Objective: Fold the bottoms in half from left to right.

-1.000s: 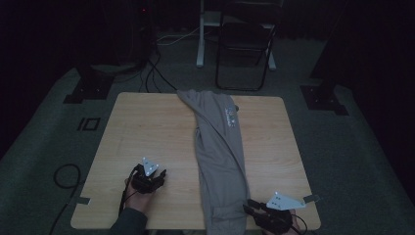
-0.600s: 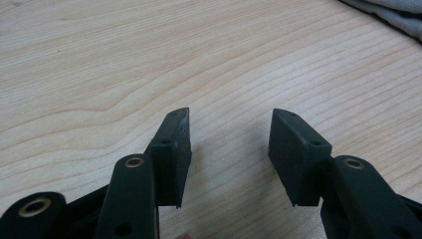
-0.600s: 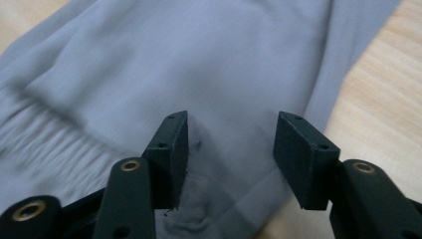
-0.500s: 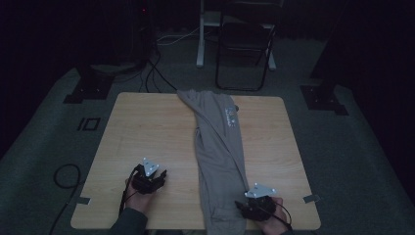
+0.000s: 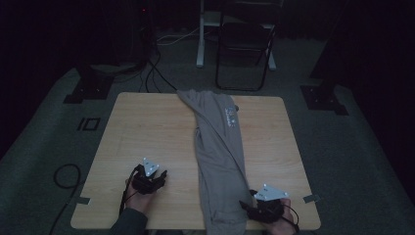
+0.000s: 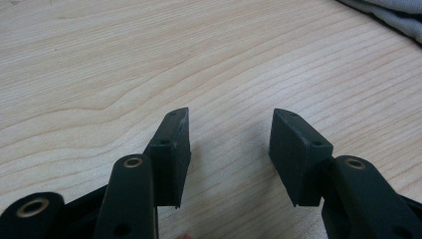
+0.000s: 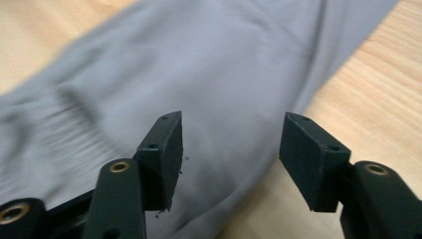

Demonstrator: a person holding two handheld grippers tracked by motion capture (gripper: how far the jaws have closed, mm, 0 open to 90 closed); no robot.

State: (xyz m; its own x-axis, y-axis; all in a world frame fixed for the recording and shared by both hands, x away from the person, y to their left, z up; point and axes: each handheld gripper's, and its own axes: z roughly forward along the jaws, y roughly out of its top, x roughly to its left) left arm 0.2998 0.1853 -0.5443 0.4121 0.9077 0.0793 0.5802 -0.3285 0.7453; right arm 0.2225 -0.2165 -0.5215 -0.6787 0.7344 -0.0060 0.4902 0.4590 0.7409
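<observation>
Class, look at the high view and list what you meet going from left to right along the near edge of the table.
Left claw → grey garment → right claw, at the garment's right edge.

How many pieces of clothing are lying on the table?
1: a grey garment stretched from the table's far edge to its near edge, right of centre. Folds may hide more.

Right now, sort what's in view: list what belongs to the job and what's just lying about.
In the job:
- grey garment
- right gripper, jaws just opened, over the garment's edge
- left gripper, open over bare table

Lying about:
- folding chair
- floor cables
</observation>
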